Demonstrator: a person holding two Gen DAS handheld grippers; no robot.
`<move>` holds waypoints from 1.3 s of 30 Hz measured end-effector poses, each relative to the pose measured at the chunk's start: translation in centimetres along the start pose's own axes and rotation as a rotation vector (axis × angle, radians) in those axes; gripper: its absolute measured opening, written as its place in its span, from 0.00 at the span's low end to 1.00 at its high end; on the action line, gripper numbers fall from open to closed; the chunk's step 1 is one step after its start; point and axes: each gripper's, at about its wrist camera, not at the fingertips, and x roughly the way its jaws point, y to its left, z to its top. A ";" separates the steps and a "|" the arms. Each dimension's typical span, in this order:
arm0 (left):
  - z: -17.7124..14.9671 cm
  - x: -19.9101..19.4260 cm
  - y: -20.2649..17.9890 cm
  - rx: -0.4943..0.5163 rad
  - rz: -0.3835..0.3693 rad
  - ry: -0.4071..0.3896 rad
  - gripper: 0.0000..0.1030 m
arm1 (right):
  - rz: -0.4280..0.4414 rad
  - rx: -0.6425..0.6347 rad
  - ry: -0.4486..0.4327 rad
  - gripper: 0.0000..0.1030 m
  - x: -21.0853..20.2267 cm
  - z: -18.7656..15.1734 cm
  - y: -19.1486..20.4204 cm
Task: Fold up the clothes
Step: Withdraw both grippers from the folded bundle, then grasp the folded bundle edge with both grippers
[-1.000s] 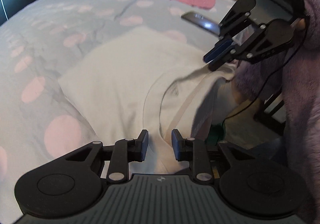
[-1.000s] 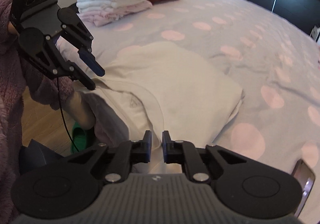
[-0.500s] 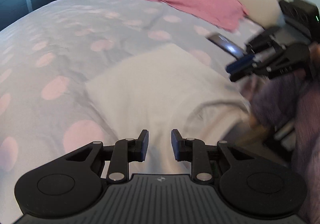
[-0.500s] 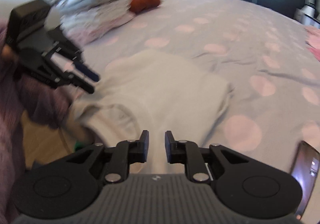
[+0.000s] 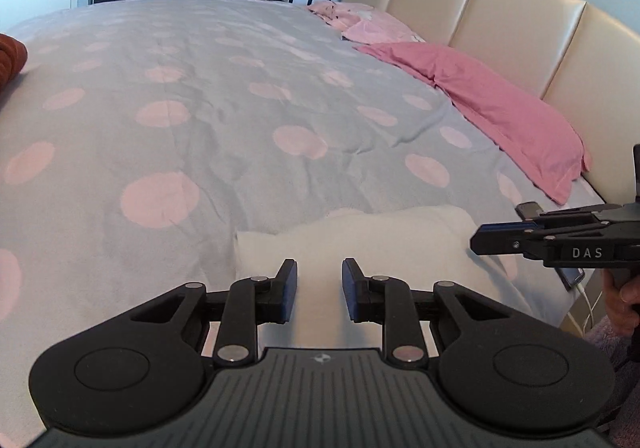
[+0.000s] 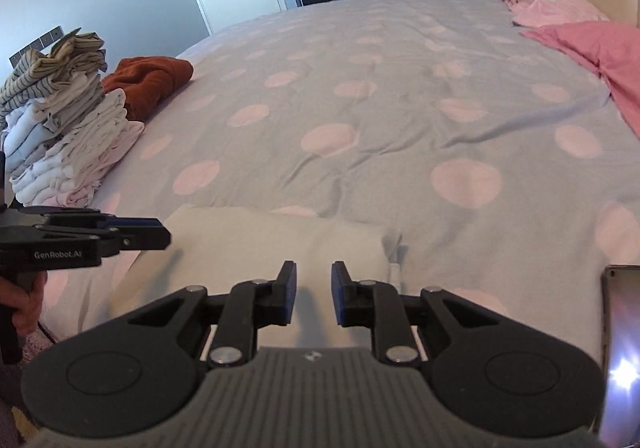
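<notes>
A folded cream garment (image 5: 360, 244) lies at the near edge of the bed, also in the right wrist view (image 6: 272, 244). My left gripper (image 5: 319, 290) is open and empty, held just above the garment's near part. My right gripper (image 6: 312, 294) is open and empty, also above the garment. Each gripper shows from the side in the other's view: the right one (image 5: 520, 238) at the garment's right end, the left one (image 6: 132, 234) at its left end.
A grey bedspread (image 6: 360, 119) with pink dots stretches ahead. A stack of folded clothes (image 6: 60, 127) and a rust-red garment (image 6: 150, 77) sit at far left. Pink pillows (image 5: 480, 103) lie by the cream headboard (image 5: 500, 15). A phone (image 6: 622, 348) lies at right.
Both grippers pulled back and levelled out from over the garment, so the views now look across the bed. The garment, loose over the bed edge before, now lies as a compact fold.
</notes>
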 end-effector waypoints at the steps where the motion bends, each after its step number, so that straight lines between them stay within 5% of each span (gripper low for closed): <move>1: 0.0 0.5 0.0 0.011 0.006 0.009 0.21 | -0.010 -0.006 0.008 0.18 0.6 0.1 0.1; 9: 0.5 4.0 2.0 -0.015 0.014 0.051 0.20 | -0.050 0.034 0.061 0.00 4.9 0.4 -2.0; 21: 1.0 5.5 4.0 -0.084 0.035 0.039 0.12 | -0.089 0.040 0.030 0.00 6.5 0.8 -2.8; 26: 1.4 4.0 3.9 -0.081 0.129 0.017 0.13 | -0.175 0.003 0.005 0.00 5.3 1.2 -2.4; 31: 1.2 1.4 5.0 -0.184 0.114 -0.013 0.28 | -0.148 0.095 -0.017 0.14 3.1 1.3 -3.8; 33: 1.0 0.1 5.2 -0.209 0.089 -0.023 0.29 | -0.114 0.120 -0.024 0.47 2.1 1.3 -4.0; 39: -0.3 -2.5 4.8 -0.277 -0.024 0.006 0.35 | -0.035 0.177 0.012 0.48 0.0 -0.1 -4.1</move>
